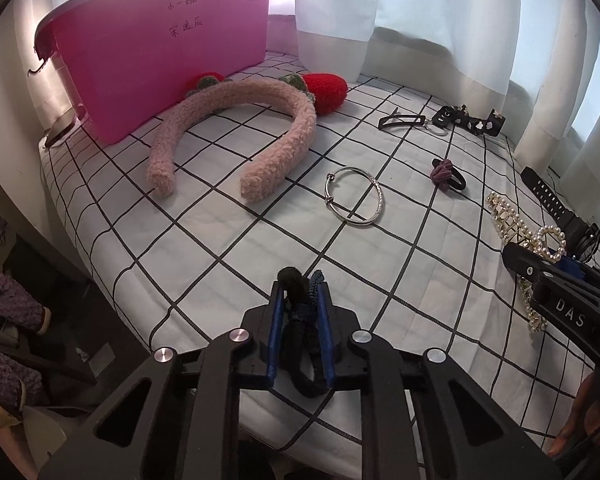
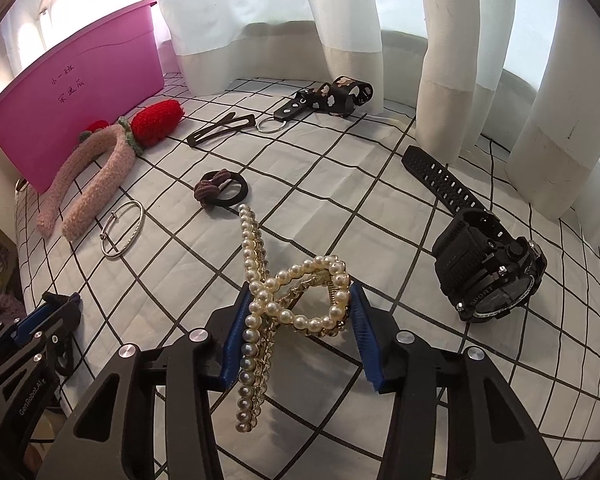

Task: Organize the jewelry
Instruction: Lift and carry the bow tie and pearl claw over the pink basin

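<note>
My left gripper (image 1: 300, 286) is shut on a dark blue-and-black hair tie (image 1: 300, 320), held just above the checked sheet (image 1: 228, 248). My right gripper (image 2: 300, 300) is shut on a pearl hair claw clip (image 2: 296, 296); the clip also shows in the left wrist view (image 1: 512, 220). A pink bin (image 1: 160, 56) stands at the back left. On the sheet lie a fuzzy pink headband (image 1: 260, 120) with a red strawberry (image 1: 326, 90), a silver bangle (image 1: 354, 199), a purple hair tie (image 1: 446, 174), a black hair clip (image 1: 400, 122), a black patterned strap with a ring (image 1: 472, 120) and a black sport watch (image 2: 488, 264).
White curtains (image 1: 420, 20) hang along the back and right of the bed. The bed's left edge (image 1: 84, 248) drops off to dark furniture and purple fuzzy items (image 1: 8, 300).
</note>
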Demonstrator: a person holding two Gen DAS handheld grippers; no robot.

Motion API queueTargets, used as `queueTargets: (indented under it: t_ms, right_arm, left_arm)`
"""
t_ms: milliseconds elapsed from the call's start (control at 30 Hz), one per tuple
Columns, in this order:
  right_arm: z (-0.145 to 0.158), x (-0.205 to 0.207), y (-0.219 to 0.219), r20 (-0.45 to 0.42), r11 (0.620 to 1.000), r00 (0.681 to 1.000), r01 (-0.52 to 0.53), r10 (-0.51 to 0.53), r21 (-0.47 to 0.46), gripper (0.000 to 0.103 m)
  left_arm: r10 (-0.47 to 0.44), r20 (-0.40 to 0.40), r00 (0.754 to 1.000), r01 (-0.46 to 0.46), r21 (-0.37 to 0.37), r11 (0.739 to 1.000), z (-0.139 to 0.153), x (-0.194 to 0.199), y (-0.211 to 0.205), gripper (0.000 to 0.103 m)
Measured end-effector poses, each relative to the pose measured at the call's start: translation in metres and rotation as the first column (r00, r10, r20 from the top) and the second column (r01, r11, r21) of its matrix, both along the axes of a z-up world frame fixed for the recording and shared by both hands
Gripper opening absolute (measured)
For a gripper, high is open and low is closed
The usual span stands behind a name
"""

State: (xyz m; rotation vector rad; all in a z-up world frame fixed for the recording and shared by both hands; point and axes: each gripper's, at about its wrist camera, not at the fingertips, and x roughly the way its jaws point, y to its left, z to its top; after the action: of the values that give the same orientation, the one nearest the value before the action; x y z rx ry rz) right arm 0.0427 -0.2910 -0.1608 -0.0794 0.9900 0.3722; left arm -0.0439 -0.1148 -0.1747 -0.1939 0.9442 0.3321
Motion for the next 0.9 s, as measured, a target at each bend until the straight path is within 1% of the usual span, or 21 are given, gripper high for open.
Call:
queueTargets:
  t_ms: [100, 200, 300, 400, 467, 533, 633, 733, 900]
  right_arm:
    - [0.002, 0.0, 0.001, -0.01, 1.0, 1.0, -0.007, 0.007, 0.014, 0.046]
    - [0.004, -0.002, -0.001, -0.012, 1.0, 1.0, -0.01, 0.011, 0.023, 0.046]
    - [0.01, -0.006, -0.003, -0.003, 1.0, 1.0, -0.011, 0.011, 0.03, 0.046]
    - [0.019, -0.007, -0.008, 0.005, 0.999, 1.0, -0.008, 0.008, 0.048, 0.046]
    - [0.027, -0.006, -0.011, 0.011, 0.998, 1.0, -0.009, 0.008, 0.068, 0.046]
    - [0.038, -0.007, -0.013, 0.02, 0.996, 1.0, -0.019, 0.017, 0.092, 0.046]
    - [0.056, -0.011, -0.013, 0.04, 0.993, 0.998, -0.049, 0.045, 0.107, 0.046]
    - [0.078, -0.014, -0.012, 0.068, 0.99, 0.995, -0.08, 0.073, 0.119, 0.046]
    - [0.114, -0.015, -0.006, 0.12, 0.982, 0.987, -0.128, 0.111, 0.141, 0.046]
  left_arm:
    - [-0.004, -0.007, 1.0, 0.004, 0.01, 1.0, 0.001, -0.002, 0.0, 0.013]
    - [-0.003, 0.003, 1.0, 0.003, 0.016, 1.0, 0.007, -0.007, 0.001, 0.013]
    - [-0.004, 0.016, 1.0, 0.004, 0.004, 1.0, 0.016, -0.01, 0.004, 0.013]
    - [-0.009, 0.043, 0.999, 0.011, -0.027, 1.0, 0.028, -0.015, 0.008, 0.013]
    - [-0.013, 0.078, 0.997, 0.016, -0.044, 0.999, 0.04, -0.019, 0.011, 0.013]
    - [-0.016, 0.113, 0.993, 0.021, -0.04, 0.999, 0.053, -0.022, 0.012, 0.013]
    - [-0.015, 0.143, 0.99, 0.021, -0.041, 0.999, 0.074, -0.023, 0.016, 0.013]
    - [-0.004, 0.172, 0.985, 0.011, -0.043, 0.999, 0.099, -0.025, 0.021, 0.013]
    - [0.024, 0.229, 0.973, -0.019, -0.024, 1.0, 0.143, -0.033, 0.032, 0.013]
